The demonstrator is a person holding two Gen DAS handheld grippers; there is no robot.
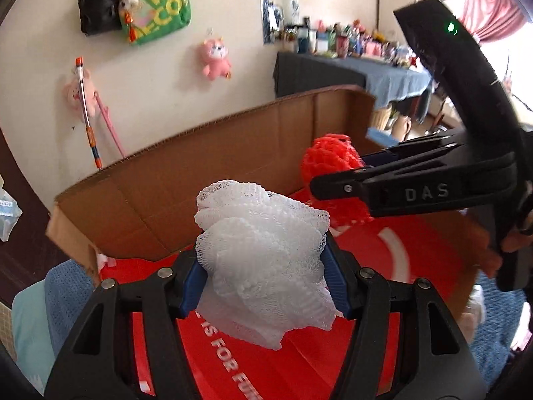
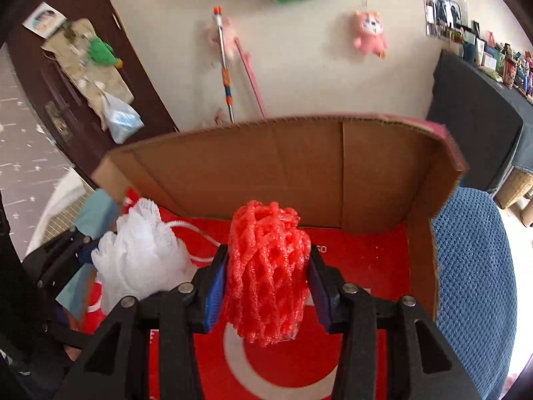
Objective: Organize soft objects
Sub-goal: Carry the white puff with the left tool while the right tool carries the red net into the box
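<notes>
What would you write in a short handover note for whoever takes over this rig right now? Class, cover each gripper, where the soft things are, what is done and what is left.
Left gripper: jaws shut on the white mesh puff, held over the cardboard box.
Right gripper: jaws shut on the red foam net, also over the box, to the right of the white puff.
Done: both soft items are picked up and brought above the box's red floor.
Left: lower each into the box and release. Neither has been let go yet.
</notes>
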